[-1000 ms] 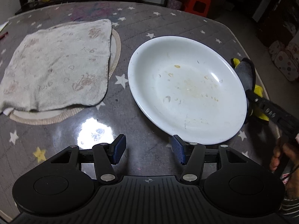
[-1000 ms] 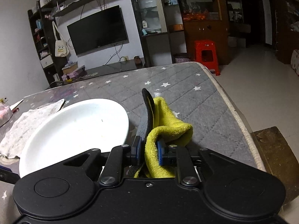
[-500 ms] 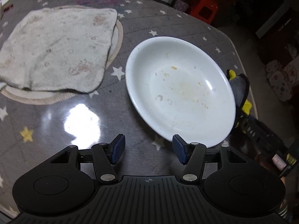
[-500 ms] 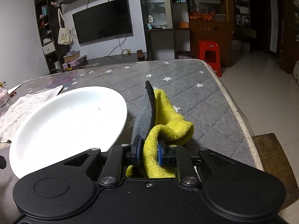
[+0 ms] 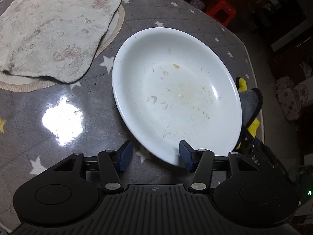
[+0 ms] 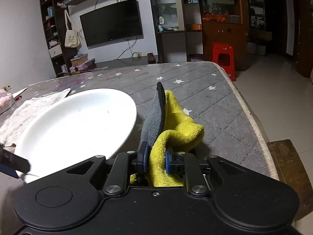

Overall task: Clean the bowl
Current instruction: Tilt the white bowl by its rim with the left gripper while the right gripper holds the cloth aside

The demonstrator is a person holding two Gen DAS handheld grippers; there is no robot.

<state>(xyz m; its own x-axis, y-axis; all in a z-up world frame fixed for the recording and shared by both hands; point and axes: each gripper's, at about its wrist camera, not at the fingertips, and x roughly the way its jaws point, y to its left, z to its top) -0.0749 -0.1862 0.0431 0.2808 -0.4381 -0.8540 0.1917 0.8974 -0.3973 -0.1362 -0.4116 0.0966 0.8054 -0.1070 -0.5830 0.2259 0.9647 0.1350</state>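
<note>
A shallow white bowl [image 5: 176,96] with dried food specks sits on the grey star-patterned table; it also shows in the right wrist view [image 6: 74,129]. My left gripper [image 5: 154,155] is open, its jaws wide apart at the bowl's near rim, the right pad over the rim edge. My right gripper [image 6: 155,159] is shut on a yellow and grey cloth [image 6: 172,125], held just right of the bowl. The cloth shows behind the bowl's right rim in the left wrist view [image 5: 249,103].
A pale printed towel [image 5: 52,31] lies over a round mat [image 5: 115,33] at the left. The table's right edge [image 6: 252,121] drops to the floor. A red stool [image 6: 223,56], a TV and shelves stand beyond.
My left gripper has moved forward and lower until its pads reach the bowl's near rim. The right gripper with the cloth has shifted slightly closer to the bowl.
</note>
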